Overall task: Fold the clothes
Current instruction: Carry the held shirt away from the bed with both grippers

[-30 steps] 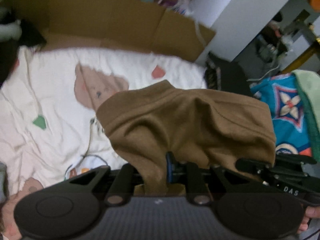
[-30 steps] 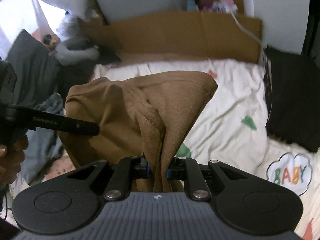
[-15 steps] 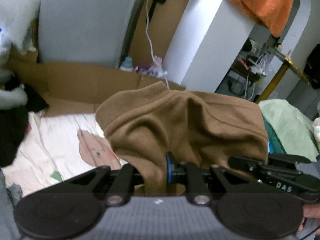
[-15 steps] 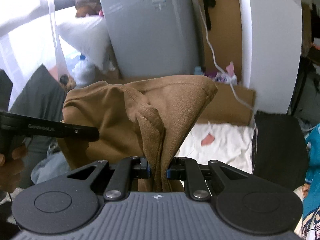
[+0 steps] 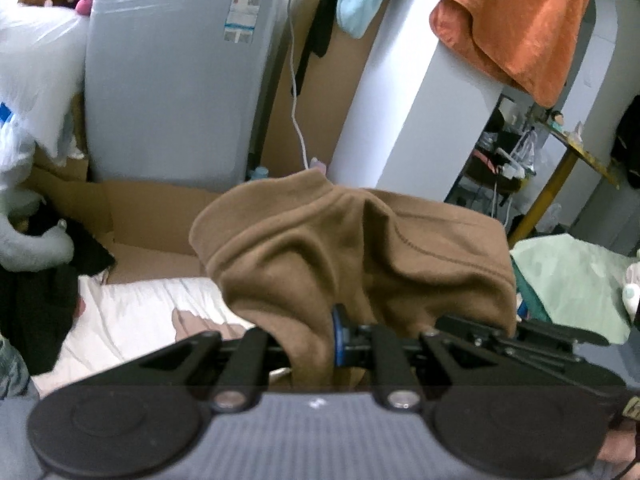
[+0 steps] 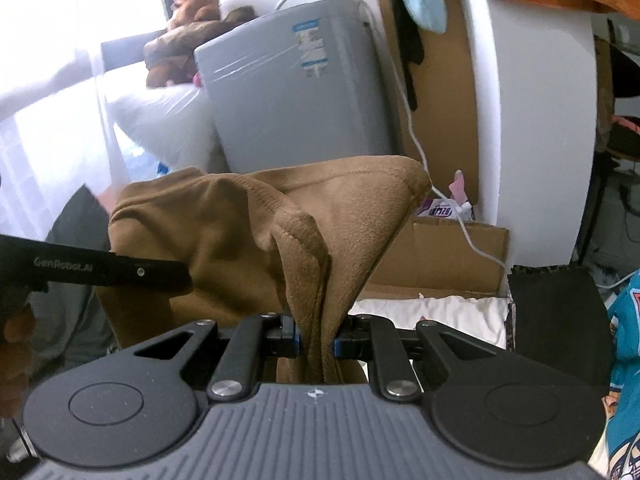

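Left hand-held gripper (image 5: 334,340): clenched on the brown garment (image 5: 360,248).
Right hand-held gripper (image 6: 318,338): clenched on the same garment, bunched ahead of it.
Bed (image 5: 132,312): below the left gripper.

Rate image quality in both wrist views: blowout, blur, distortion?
Right wrist: window at upper left blown out white, fisheye bends the white pillar. Left wrist: evenly lit, background slightly soft, brown garment reasonably sharp. In both, the garment hides the fingertips.
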Action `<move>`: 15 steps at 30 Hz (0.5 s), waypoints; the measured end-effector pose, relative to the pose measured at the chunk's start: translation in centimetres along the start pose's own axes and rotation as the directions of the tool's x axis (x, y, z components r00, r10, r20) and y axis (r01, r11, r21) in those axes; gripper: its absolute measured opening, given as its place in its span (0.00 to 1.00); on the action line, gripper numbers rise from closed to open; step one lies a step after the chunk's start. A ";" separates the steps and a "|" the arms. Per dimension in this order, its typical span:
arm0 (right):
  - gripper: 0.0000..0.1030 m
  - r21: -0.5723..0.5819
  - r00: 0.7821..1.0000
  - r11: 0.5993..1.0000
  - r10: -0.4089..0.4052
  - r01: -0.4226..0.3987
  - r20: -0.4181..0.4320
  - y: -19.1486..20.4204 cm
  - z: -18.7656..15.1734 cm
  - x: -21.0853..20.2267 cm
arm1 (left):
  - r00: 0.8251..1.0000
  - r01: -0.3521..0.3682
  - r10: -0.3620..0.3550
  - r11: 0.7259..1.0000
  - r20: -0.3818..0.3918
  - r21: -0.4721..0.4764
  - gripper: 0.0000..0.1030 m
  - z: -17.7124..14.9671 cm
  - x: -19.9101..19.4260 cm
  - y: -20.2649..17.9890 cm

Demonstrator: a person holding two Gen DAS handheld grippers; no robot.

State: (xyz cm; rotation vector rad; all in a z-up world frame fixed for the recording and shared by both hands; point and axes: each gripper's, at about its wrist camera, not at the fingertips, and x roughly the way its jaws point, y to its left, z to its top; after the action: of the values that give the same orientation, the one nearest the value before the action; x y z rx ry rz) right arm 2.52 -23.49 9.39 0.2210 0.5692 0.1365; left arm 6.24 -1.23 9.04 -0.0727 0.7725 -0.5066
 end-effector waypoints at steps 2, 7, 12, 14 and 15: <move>0.13 0.007 0.999 1.000 -0.023 0.022 0.026 -0.4 0.7 -0.1 | 1.000 -0.001 0.001 1.000 0.002 0.014 0.14 1.1 0.3 -0.8; 0.13 0.071 0.994 0.994 -0.083 0.078 0.068 -3.0 1.7 -0.9 | 0.999 0.020 -0.020 1.000 -0.031 0.005 0.14 3.6 2.5 -2.7; 0.13 0.090 0.981 0.983 -0.168 0.160 0.100 -6.3 1.8 -1.5 | 0.998 0.022 -0.020 0.999 -0.054 0.048 0.14 4.6 5.8 -6.0; 0.13 0.076 0.975 0.980 -0.191 0.183 0.112 -7.5 1.4 -2.0 | 0.997 0.048 -0.044 0.997 -0.056 0.065 0.14 4.6 7.1 -7.4; 0.13 0.076 0.973 0.979 -0.200 0.192 0.113 -8.2 1.2 -2.3 | 0.997 0.058 -0.054 0.996 -0.057 0.073 0.14 4.6 7.8 -8.2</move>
State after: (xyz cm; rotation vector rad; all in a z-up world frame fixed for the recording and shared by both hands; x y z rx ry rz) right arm 1.81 -32.07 9.54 0.2325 0.4725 -0.0863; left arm 10.71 -12.61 9.25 -0.0112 0.8067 -0.5918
